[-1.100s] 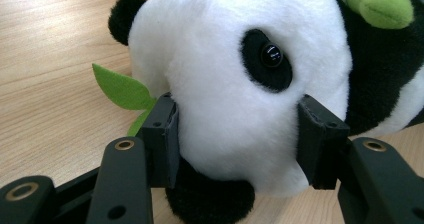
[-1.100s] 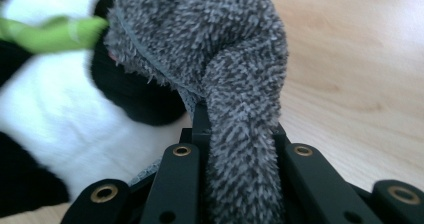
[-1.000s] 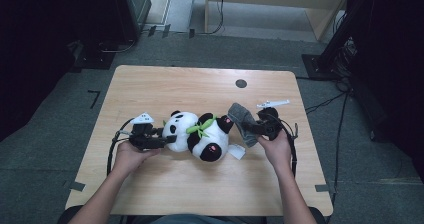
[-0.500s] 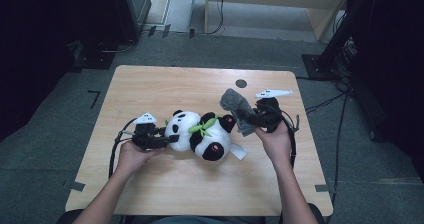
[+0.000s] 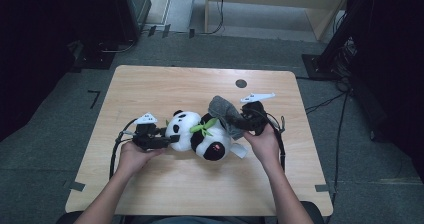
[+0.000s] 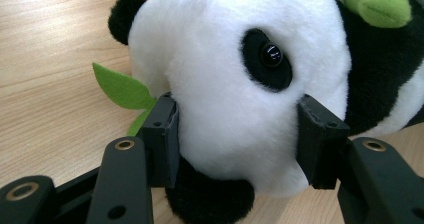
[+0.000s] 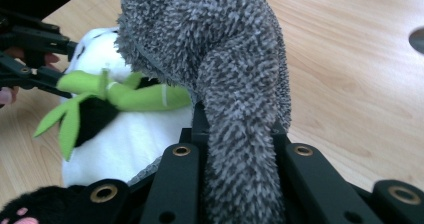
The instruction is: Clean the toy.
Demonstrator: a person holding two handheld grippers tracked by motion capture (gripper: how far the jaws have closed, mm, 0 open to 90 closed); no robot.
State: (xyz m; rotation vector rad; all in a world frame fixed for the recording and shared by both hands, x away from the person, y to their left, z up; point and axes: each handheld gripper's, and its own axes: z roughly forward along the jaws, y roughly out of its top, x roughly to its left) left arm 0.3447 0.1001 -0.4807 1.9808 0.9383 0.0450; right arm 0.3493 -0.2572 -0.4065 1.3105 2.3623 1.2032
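The left gripper (image 6: 235, 134) has its jaws pinching the white head of a plush panda (image 6: 240, 84), one pad sunk into each side of the face just below the black eye patch. A green felt leaf (image 6: 122, 90) pokes out beside the left-hand pad, flat on the wood. In the high view, that gripper (image 5: 167, 140) lies low and level, pointing toward the toy from the person's left hand (image 5: 132, 156), its cable looping back along the surface.

The right gripper (image 7: 235, 149) has its jaws pressed together on a fuzzy grey cloth (image 7: 220, 69), a thick fold of which runs down between them and rises up and over in front of the camera. Beyond the cloth, the same view shows the panda's white belly and a green bamboo sprig (image 7: 125, 96) lying across it. From above, this gripper (image 5: 245, 121) sits at the toy's far right, held by the right hand (image 5: 262, 144), with the grey cloth (image 5: 222, 111) lifted and draped against the panda's upper side.

The panda (image 5: 200, 134) lies on its side near the middle of the light wooden surface (image 5: 165, 84), head toward the left gripper, a black foot with a pink pad turned toward the person. A small white tag (image 5: 239, 151) sticks out beside that foot. A dark round hole (image 5: 241, 83) marks the surface farther back.
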